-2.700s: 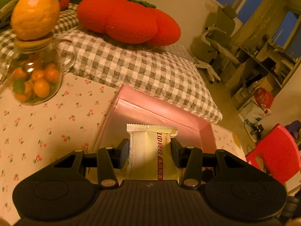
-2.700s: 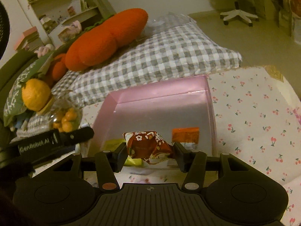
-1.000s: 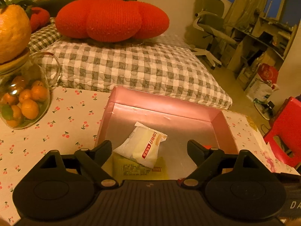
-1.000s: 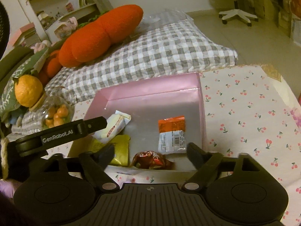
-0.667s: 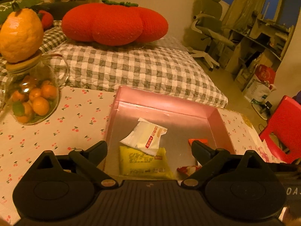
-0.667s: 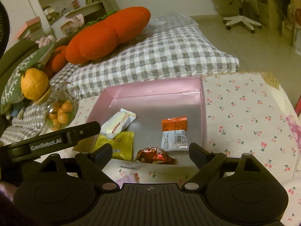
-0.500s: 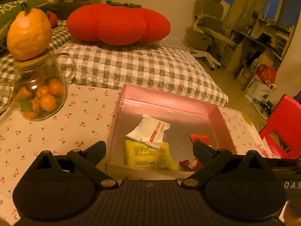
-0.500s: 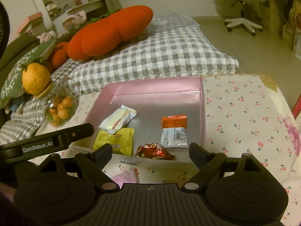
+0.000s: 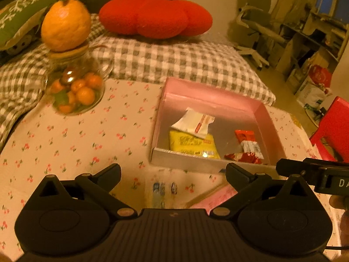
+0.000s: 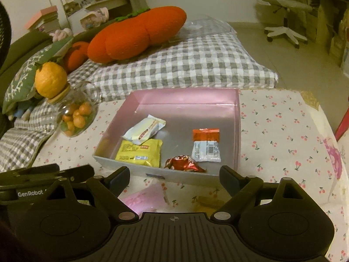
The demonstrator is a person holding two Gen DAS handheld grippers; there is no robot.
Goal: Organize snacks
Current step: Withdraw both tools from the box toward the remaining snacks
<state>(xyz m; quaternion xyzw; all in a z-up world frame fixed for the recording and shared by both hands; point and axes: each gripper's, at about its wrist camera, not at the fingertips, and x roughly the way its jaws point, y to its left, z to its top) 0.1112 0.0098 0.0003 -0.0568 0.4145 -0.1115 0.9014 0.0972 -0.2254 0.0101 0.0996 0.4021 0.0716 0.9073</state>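
A pink box (image 9: 209, 93) (image 10: 185, 97) sits on the cherry-print tablecloth. In it lie a white snack pack (image 9: 193, 122) (image 10: 145, 130), a yellow pack (image 9: 193, 143) (image 10: 139, 149), an orange-and-white pack (image 9: 247, 140) (image 10: 206, 145) and a red foil snack (image 9: 242, 157) (image 10: 183, 163). My left gripper (image 9: 173, 172) is open and empty, held back in front of the box. My right gripper (image 10: 174, 175) is open and empty, also in front of the box. More snacks lie on the cloth under them: a pink pack (image 9: 214, 197) (image 10: 142, 198), a pale pack (image 9: 162, 191) and a yellow-brown one (image 10: 208, 204).
A glass jar of small oranges (image 9: 74, 87) (image 10: 75, 114) with a big orange on its lid stands left of the box. A checked cushion (image 9: 181, 63) with a red pumpkin pillow (image 9: 154, 16) lies behind. A red chair (image 9: 333, 128) stands at the right.
Both grippers let go of their snacks, the white pack and the red foil one, into the box. They opened and drew back toward me, so loose snacks now show below them.
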